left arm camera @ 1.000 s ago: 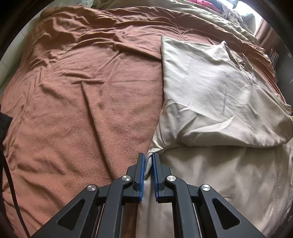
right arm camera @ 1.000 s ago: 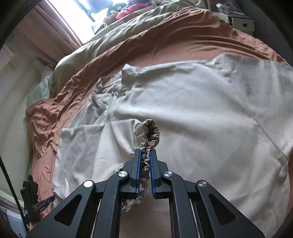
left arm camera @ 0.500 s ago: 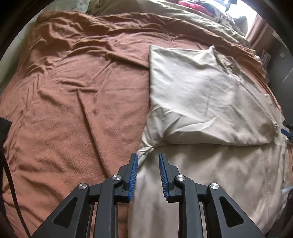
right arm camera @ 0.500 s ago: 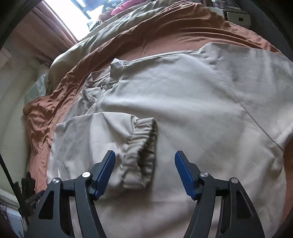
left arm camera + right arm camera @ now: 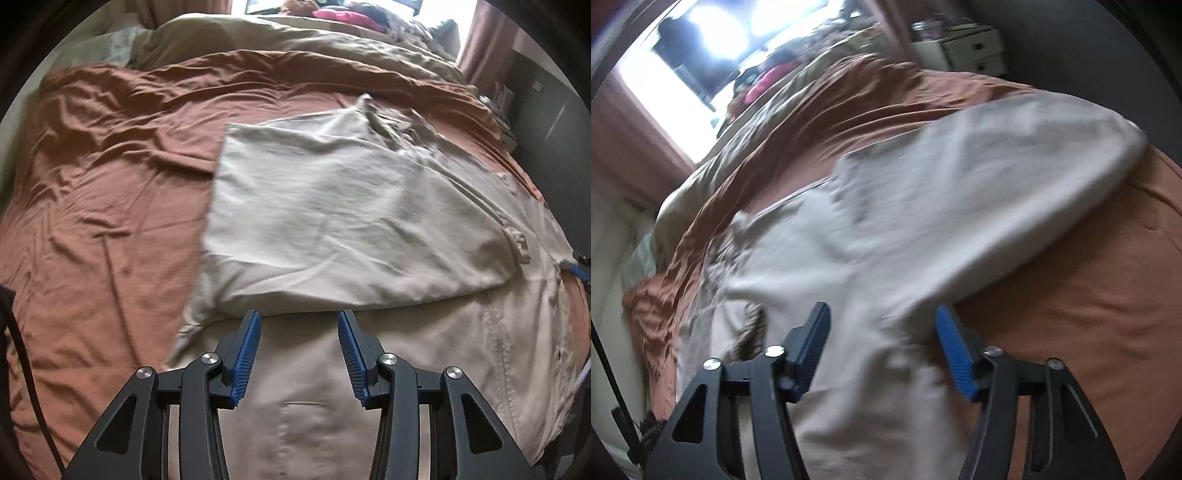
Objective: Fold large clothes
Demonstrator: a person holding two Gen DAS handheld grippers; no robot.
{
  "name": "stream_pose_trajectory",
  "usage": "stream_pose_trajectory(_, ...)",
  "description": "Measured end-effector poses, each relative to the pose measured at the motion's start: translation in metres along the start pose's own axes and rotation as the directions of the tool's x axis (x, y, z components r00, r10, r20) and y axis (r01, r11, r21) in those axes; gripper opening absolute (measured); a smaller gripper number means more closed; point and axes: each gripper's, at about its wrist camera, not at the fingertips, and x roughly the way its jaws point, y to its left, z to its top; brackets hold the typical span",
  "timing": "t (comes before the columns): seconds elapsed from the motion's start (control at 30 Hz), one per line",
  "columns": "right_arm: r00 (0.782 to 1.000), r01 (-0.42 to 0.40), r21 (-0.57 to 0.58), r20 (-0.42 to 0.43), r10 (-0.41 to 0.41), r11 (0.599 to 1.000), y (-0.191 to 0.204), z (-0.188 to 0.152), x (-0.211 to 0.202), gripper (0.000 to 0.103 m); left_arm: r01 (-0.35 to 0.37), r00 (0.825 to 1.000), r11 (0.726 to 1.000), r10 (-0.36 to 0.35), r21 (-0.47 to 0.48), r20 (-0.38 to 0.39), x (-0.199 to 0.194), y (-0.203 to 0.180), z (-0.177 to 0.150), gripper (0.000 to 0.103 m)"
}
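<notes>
In the left wrist view, my left tongs [image 5: 298, 349] gaped wide and empty over the beige garment [image 5: 351, 229] spread on the bed's rust blanket [image 5: 110, 184]. In the blurred right wrist view, my right tongs [image 5: 882, 345] also stood wide, holding nothing above the garment [image 5: 923, 229].

Right claw [image 5: 882, 321] wide open over blurred beige garment [image 5: 923, 206] on rust blanket [image 5: 1108, 295].

We see beige jacket [image 5: 332, 221] spread flat on bed, one sleeve folded across body, elastic cuff [image 5: 519, 245] resting near far side; we note light creases; right-wrist view of it blurred [image 5: 923, 229]
</notes>
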Motion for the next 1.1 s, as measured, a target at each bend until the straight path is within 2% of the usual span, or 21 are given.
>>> stream_pose_trajectory(0.07, 1.0, 0.003, 0.047, 0.007, -0.003, 0.999, -0.024, 0.005, -0.002, 0.046, 0.017, 1.0, 1.0, -0.017, 0.002, -0.005, 0.003, -0.01, -0.001, 0.046)
stream_pose_trajectory(0.23, 0.999, 0.006, 0.145, 0.048, -0.013, 0.989, -0.065, 0.008, -0.007, 0.039, 0.012, 1.0, 1.0, -0.012, 0.027, -0.014, 0.009, -0.03, 0.0, 0.046)
stream_pose_trajectory(0.33, 0.997, 0.015, 0.188, 0.065, -0.028, 0.982, -0.078, 0.013, -0.005, 0.036, 0.011, 1.0, 1.0, -0.011, 0.029, -0.015, 0.01, -0.035, 0.002, 0.046)
stream_pose_trajectory(0.47, 0.997, 0.032, 0.214, 0.066, -0.047, 0.976, -0.085, 0.014, 0.004, 0.029, -0.01, 1.0, 0.999, 0.011, 0.031, -0.02, 0.016, -0.038, 0.004, 0.046)
stream_pose_trajectory(0.6, 0.995, 0.059, 0.236, 0.062, -0.076, 0.97, -0.094, 0.019, 0.016, 0.029, -0.026, 0.999, 0.999, 0.027, 0.033, -0.035, 0.024, -0.039, 0.004, 0.046)
stream_pose_trajectory(0.9, 0.994, 0.024, 0.276, 0.096, -0.053, 0.961, -0.1, 0.027, 0.026, 0.028, -0.076, 0.994, 0.996, 0.08, 0.055, -0.07, 0.049, -0.041, 0.002, 0.046)
stream_pose_trajectory(0.93, 0.994, 0.012, 0.288, 0.102, -0.043, 0.958, -0.103, 0.027, 0.027, 0.026, -0.077, 0.994, 0.996, 0.081, 0.052, -0.072, 0.05, -0.041, 0.003, 0.046)
stream_pose_trajectory(1.0, 0.993, 0.015, 0.285, 0.111, -0.048, 0.958, -0.107, 0.027, 0.028, 0.009, -0.083, 0.993, 0.995, 0.087, 0.048, -0.074, 0.054, -0.041, 0.004, 0.046)
stream_pose_trajectory(1.1, 0.991, 0.056, 0.208, 0.111, -0.08, 0.977, -0.094, 0.028, 0.022, 0.002, -0.086, 0.993, 0.995, 0.089, 0.055, -0.074, 0.058, -0.046, 0.007, 0.046)
